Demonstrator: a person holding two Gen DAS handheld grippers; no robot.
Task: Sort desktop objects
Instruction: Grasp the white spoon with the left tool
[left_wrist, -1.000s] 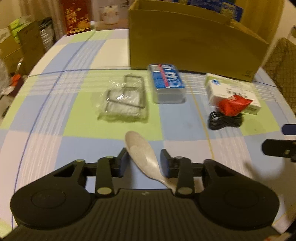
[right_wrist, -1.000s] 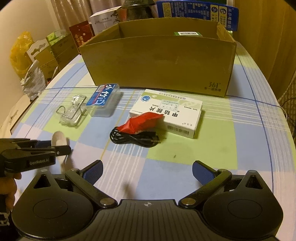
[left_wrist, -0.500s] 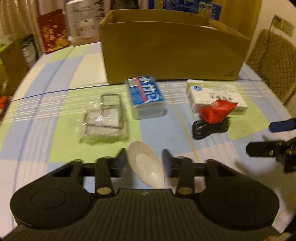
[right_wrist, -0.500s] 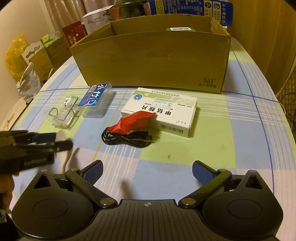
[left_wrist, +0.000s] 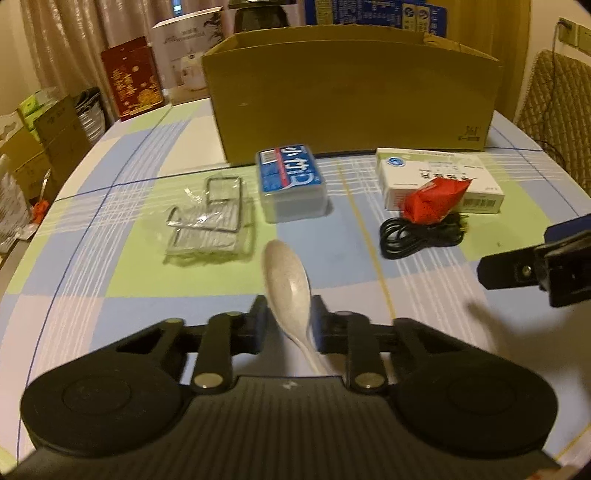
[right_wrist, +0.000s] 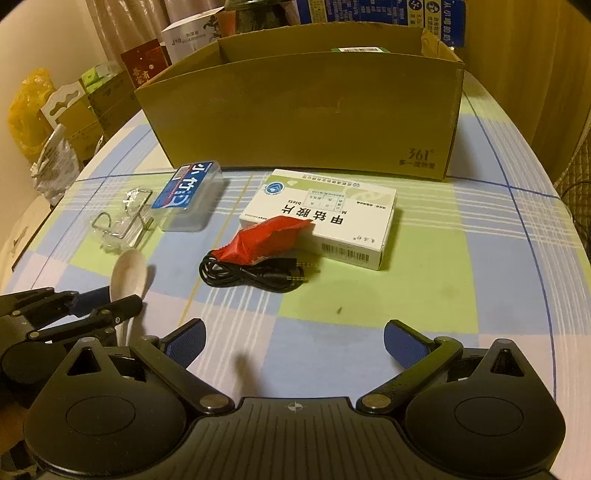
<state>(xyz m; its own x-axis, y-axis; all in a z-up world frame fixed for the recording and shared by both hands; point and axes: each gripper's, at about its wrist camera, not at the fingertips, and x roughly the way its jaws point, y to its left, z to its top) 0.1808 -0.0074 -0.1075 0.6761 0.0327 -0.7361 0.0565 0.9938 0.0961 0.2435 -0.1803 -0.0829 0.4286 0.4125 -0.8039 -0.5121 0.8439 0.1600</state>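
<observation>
Clamped again by the left gripper (left_wrist: 289, 320) on the pale speckled plastic spoon (left_wrist: 290, 282) after a brief loosening; carried nearer the tall brown cardboard box (left_wrist: 351, 96); rolled, bowl now pointing up-left.

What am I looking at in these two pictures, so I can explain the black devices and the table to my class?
There is no robot arm: a person holds a two-fingered claw in each hand, each with a camera looking along its fingers. One picture is from the left claw, the other from the right claw. The left claw is shut on a pale spoon; the right is open and holds nothing. On the checked table lie a wire rack in clear wrap, a blue-labelled plastic box, a white medicine box, a red packet and a black cable, before a cardboard box.
</observation>
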